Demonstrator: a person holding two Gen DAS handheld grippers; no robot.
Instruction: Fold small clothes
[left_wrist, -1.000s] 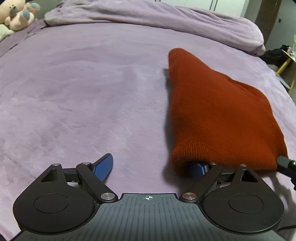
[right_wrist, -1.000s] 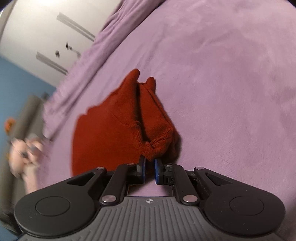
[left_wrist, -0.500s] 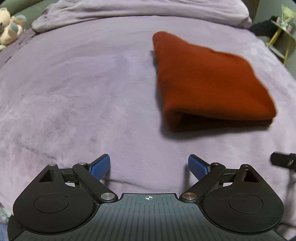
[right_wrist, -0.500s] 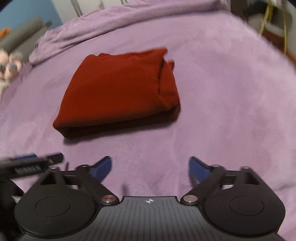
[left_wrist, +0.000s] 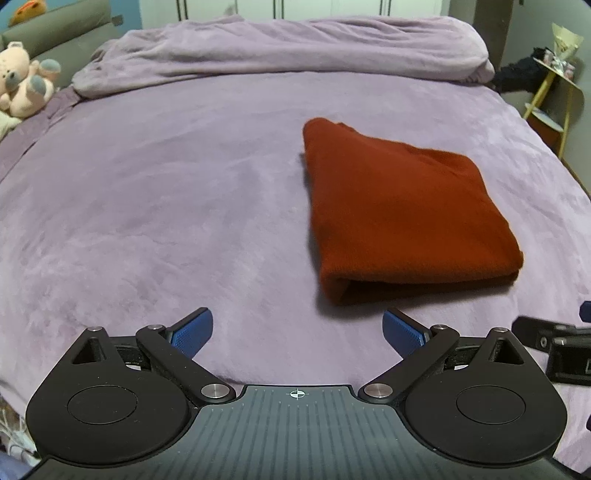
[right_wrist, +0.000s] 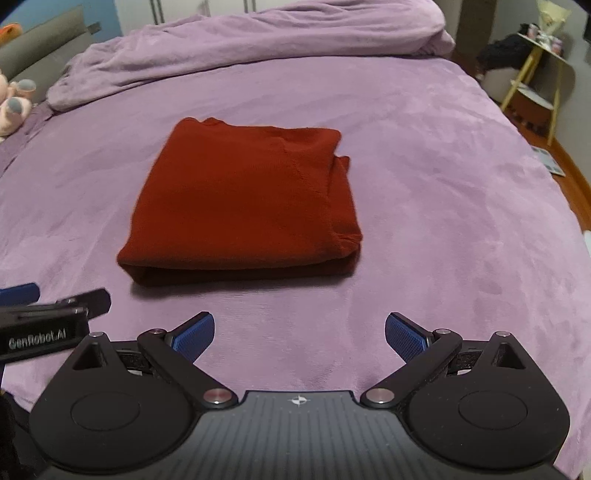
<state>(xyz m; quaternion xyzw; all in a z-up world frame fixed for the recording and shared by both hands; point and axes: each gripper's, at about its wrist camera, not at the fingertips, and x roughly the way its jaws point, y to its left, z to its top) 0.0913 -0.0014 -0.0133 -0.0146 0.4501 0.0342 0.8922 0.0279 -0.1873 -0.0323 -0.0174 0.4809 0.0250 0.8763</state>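
Released a second ago from my right gripper (right_wrist: 299, 332), which had pinched its corner, the rust-red knit garment (right_wrist: 243, 199) now lies folded into a thick rectangle on the purple bedspread (right_wrist: 443, 184), and both grippers have drawn back clear of it. My right gripper stands wide open with nothing between its blue pads. My left gripper (left_wrist: 297, 330), which earlier had one finger tucked under the fabric, is opening its jaws the last bit wider and also holds nothing.

From the right wrist I see the garment's stepped right edge, where a lower layer pokes out past the top one; the left wrist view shows instead the rounded fold at its near left corner. Each camera catches only a black sliver of the other gripper at its frame edge, the rest cut off. The pink plush toy (left_wrist: 22, 85) is plain from the left wrist, clipped to a fragment from the right. Items on the yellow side table (left_wrist: 557, 74) are too small to make out.

The knit looks finely ribbed and matte; the bedspread is a soft, brushed fleece, and a bunched duvet (left_wrist: 280, 51) lies rumpled along the far side.
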